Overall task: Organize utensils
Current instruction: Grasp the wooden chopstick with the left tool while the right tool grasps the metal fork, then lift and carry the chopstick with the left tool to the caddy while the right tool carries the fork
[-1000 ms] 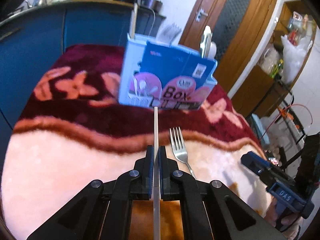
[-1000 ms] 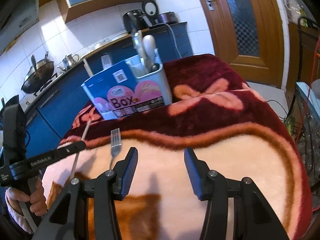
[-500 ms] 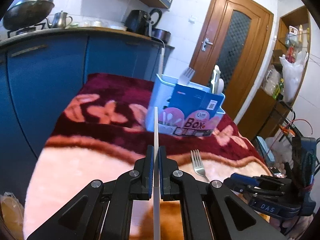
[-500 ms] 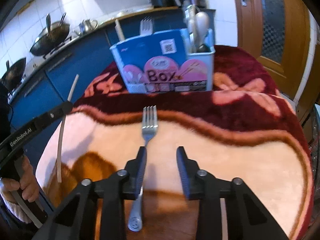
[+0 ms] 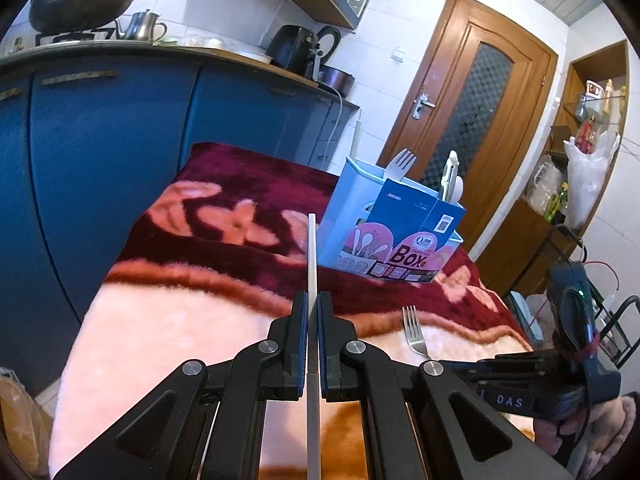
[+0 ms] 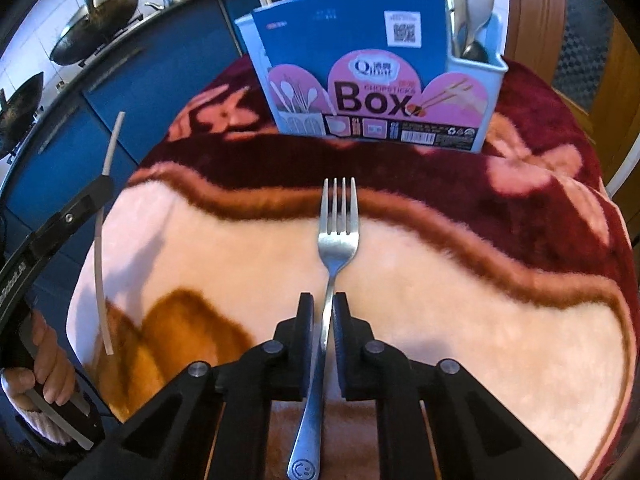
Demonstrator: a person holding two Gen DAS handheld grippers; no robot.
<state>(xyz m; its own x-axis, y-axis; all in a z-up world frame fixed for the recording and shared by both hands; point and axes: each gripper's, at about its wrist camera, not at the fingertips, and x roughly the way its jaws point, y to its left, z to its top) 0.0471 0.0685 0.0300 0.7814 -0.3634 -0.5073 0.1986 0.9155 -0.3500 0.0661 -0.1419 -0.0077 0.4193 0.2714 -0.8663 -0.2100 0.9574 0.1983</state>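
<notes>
Our left tongs [image 5: 313,312] clamp a white chopstick [image 5: 312,256], held up off the blanket-covered desk [image 6: 240,248]. Our right tongs [image 6: 323,312] pinch the neck of a steel fork [image 6: 338,236] lying on the blanket. The utensil box [image 6: 372,76] beyond already holds a fork, spoons and a chopstick. Judging from this, these two pieces are what's left to drop in.

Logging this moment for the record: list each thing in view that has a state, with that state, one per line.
left gripper: shut on the chopstick, held above the blanket.
chopstick: clamped, pointing forward.
right gripper: jaws closed around the fork handle.
fork: lying on the blanket, tines toward the box.
utensil box: upright, already holding a fork, a spoon and other utensils.
door: closed.
</notes>
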